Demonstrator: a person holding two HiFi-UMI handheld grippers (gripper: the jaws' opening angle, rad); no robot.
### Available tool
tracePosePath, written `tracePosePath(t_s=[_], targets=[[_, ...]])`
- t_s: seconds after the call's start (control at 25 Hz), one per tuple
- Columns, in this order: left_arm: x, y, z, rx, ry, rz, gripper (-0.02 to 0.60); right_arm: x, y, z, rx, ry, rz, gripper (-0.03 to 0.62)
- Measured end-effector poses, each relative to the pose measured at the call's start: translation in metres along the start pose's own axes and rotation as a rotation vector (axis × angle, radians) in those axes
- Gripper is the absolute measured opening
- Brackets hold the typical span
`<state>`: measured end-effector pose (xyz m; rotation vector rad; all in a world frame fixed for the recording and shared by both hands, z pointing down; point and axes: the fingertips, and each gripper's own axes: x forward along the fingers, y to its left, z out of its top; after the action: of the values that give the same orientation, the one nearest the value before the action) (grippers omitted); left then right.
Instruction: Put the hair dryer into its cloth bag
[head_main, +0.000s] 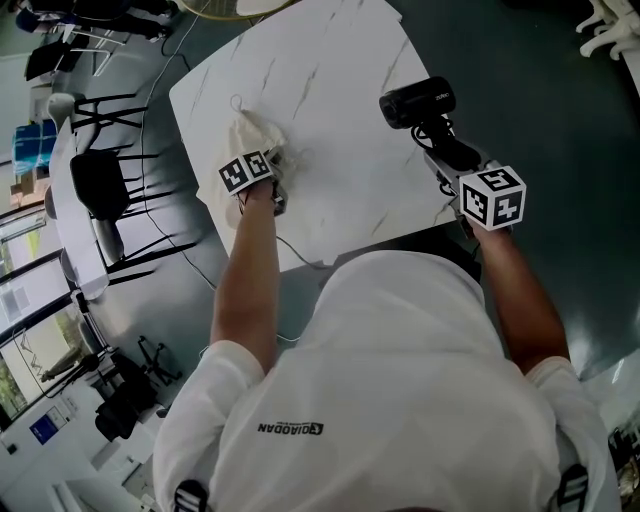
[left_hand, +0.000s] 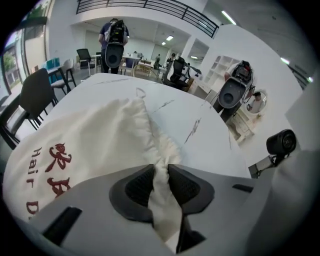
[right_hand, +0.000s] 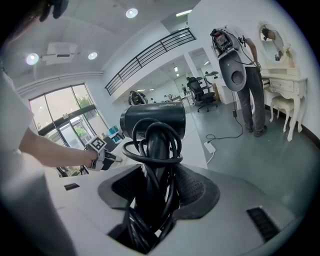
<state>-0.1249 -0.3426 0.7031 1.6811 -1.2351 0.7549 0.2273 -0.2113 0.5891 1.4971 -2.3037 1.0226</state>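
A cream cloth bag (head_main: 252, 137) with red lettering lies on the left part of the white marble table (head_main: 340, 70). My left gripper (head_main: 277, 197) is shut on the bag's gathered mouth; in the left gripper view a fold of the cloth bag (left_hand: 90, 145) is pinched between the dark pads of the left gripper (left_hand: 160, 175). My right gripper (head_main: 443, 152) holds the black hair dryer (head_main: 416, 102) above the table's right edge. In the right gripper view the hair dryer (right_hand: 152, 120) stands upright, its handle and wound black cord clamped in the right gripper (right_hand: 159, 177).
Black chairs (head_main: 100, 182) and desks stand left of the table, with dark floor (head_main: 560, 110) to its right. A thin white cord (head_main: 300, 252) trails off the table's near edge. People with equipment stand beyond the table (left_hand: 114, 40) and near a dresser (right_hand: 242, 60).
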Motion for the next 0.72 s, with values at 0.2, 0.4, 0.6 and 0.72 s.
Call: tracePosePath(t_s=[0.2, 0.4, 0.6, 0.72], targets=[[-0.006, -0.016, -0.003, 0.161, -0.028, -0.039, 0.073, 0.002, 0.001, -0.002, -0.007, 0.002, 0.008, 0.227], [-0.017, -0.049, -0.019, 0.547, 0.021, -0.086, 0.066, 0.0, 0.002, 0.001, -0.023, 0.005, 0.015, 0.227], [-0.036, -0.091, -0.037, 0.873, 0.034, -0.206, 0.067, -0.002, 0.006, 0.002, -0.035, 0.007, 0.026, 0.227], [-0.046, -0.107, -0.057, 1.067, 0.061, -0.256, 0.07, -0.001, 0.009, 0.002, -0.048, 0.013, 0.035, 0.227]])
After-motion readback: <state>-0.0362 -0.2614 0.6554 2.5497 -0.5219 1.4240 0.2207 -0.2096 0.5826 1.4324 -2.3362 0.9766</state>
